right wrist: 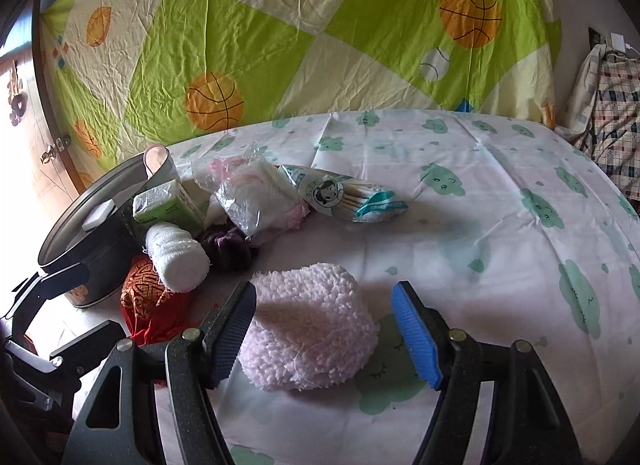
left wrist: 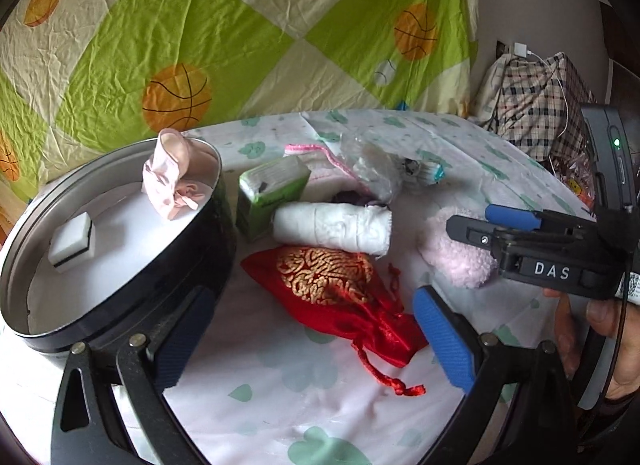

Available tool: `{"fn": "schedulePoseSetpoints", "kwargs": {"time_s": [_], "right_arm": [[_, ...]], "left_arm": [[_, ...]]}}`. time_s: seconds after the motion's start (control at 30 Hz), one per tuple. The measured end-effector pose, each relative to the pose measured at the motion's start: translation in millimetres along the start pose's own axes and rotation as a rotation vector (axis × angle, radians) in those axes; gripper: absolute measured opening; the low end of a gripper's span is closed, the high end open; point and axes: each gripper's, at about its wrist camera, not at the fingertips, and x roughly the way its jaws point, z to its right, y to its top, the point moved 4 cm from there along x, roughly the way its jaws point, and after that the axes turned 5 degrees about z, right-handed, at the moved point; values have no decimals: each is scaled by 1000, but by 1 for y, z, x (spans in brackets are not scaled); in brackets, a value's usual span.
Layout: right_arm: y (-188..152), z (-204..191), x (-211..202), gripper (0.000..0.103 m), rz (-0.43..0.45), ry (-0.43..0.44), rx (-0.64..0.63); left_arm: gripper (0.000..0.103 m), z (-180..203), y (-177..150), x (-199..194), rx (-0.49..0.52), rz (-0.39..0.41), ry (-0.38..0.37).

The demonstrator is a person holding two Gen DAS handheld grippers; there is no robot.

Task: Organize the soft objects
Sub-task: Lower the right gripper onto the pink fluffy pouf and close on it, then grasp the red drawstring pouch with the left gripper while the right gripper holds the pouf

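A round metal tin stands at the left and holds a white sponge and a pink cloth. My left gripper is open over a red drawstring pouch. A rolled white bandage and a green tissue pack lie behind the pouch. My right gripper is open, its fingers on either side of a fluffy pink sock without closing on it. It shows from the side in the left wrist view.
A clear bag of pink-trimmed cloth, a cotton swab packet and a dark purple fabric lie behind. All rest on a cloud-print sheet. A basketball-print quilt stands behind. Plaid bedding is at the right.
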Motion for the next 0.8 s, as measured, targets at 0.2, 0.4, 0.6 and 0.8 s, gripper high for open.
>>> {"fn": "schedulePoseSetpoints", "kwargs": {"time_s": [0.2, 0.4, 0.6, 0.8], "right_arm": [[-5, -4, 12, 72, -71, 18, -24], [-7, -13, 14, 48, -77, 43, -68], [-7, -11, 11, 27, -53, 47, -61], [-5, -9, 6, 24, -18, 35, -51]], "left_arm": [[101, 1, -1, 5, -2, -14, -5], [101, -1, -1, 11, -16, -42, -14], [99, 4, 1, 19, -7, -63, -29], [85, 6, 2, 33, -29, -123, -52]]}}
